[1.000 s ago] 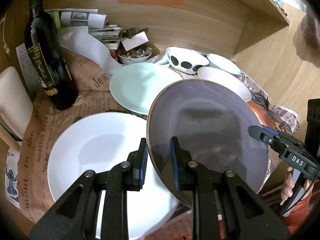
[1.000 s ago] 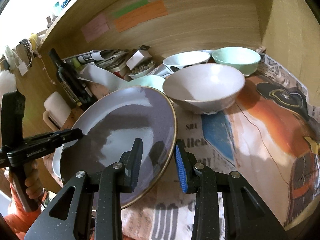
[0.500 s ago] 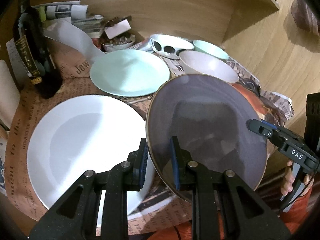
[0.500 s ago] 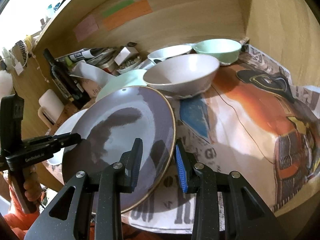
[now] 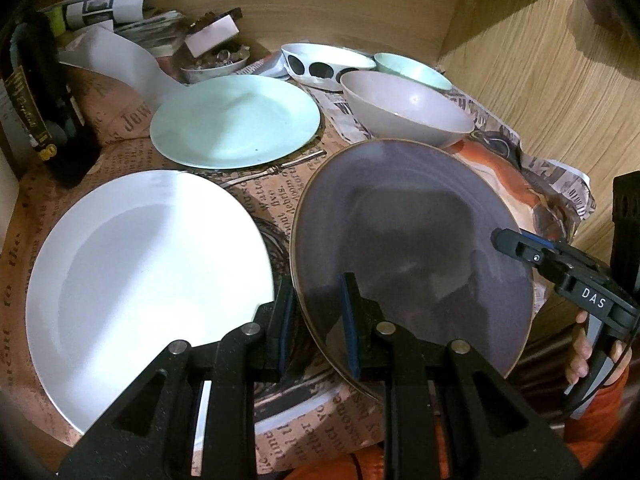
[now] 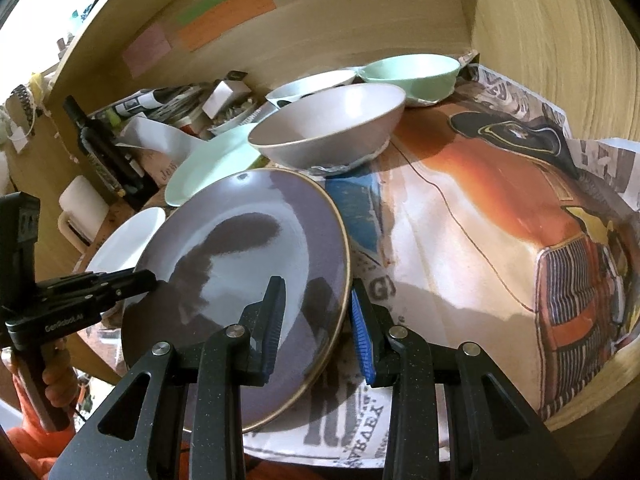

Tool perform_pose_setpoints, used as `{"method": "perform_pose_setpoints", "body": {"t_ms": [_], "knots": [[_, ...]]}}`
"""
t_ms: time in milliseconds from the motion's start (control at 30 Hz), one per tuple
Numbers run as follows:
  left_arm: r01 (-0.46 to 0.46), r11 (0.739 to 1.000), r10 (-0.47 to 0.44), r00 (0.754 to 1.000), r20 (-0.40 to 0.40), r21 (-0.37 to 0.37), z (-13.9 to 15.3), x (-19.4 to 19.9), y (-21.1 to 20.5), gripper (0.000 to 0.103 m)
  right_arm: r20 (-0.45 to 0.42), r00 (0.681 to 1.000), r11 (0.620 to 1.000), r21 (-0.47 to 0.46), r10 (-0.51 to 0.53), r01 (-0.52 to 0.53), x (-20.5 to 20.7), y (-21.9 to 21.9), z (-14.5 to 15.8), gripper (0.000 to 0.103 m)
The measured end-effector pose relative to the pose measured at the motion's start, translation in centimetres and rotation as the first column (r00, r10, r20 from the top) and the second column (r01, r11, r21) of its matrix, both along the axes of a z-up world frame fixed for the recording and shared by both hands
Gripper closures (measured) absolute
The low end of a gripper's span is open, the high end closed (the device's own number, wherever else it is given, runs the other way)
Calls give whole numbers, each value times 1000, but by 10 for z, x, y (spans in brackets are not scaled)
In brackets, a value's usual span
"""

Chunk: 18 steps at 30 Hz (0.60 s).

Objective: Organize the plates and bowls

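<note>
Above the near table edge, both the left gripper (image 5: 318,322) and the right gripper (image 6: 318,324) pinch the purple plate (image 5: 412,240) by opposite rims, probably to carry it level.

From my left camera, the dark bottle (image 5: 38,92) is cut off at the top edge and its label is too blurred to read. The spotted bowl (image 6: 312,86) sits half hidden behind the grey bowl (image 6: 328,128). I can't make out the small dish's (image 5: 214,66) contents.
</note>
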<state>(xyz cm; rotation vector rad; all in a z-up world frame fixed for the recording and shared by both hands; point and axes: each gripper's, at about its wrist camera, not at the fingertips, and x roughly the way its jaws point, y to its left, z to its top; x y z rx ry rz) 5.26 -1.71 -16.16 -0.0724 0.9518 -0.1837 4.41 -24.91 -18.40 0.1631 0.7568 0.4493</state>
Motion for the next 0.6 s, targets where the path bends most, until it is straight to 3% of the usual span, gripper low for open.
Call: {"method": "perform_pose_setpoints", "body": {"t_ms": [600], "knots": [[-16, 999, 16, 1000, -3, 28, -6, 22, -5, 81, -3, 1000, 1000, -17, 3, -3, 18, 2, -5, 74]]}}
